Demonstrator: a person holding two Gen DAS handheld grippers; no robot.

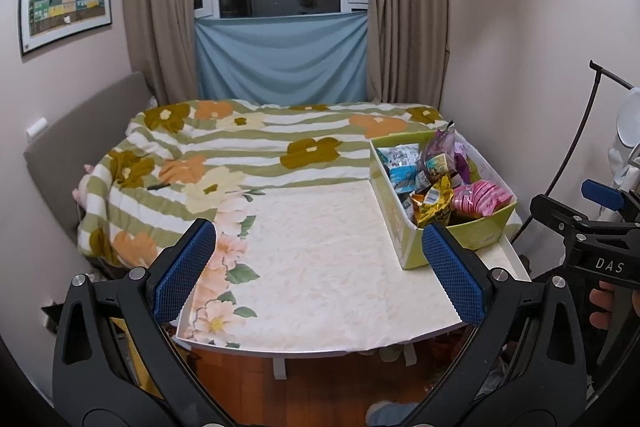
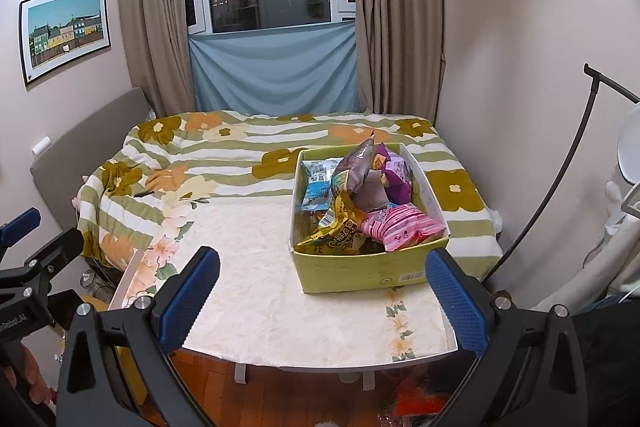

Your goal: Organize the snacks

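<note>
A white table (image 2: 256,307) with a pale floral cloth (image 2: 248,267) stood against a bed (image 2: 224,147) under a green-striped flowered blanket. A yellow-green cardboard box (image 2: 360,269) sat on the table's far right part, filled with snack packets (image 2: 400,227).

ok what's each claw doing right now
left claw: open, holding nothing
right claw: open, holding nothing

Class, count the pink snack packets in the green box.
1 visible: the pink striped packet in the green box's near right corner. Others may lie hidden beneath.
</note>
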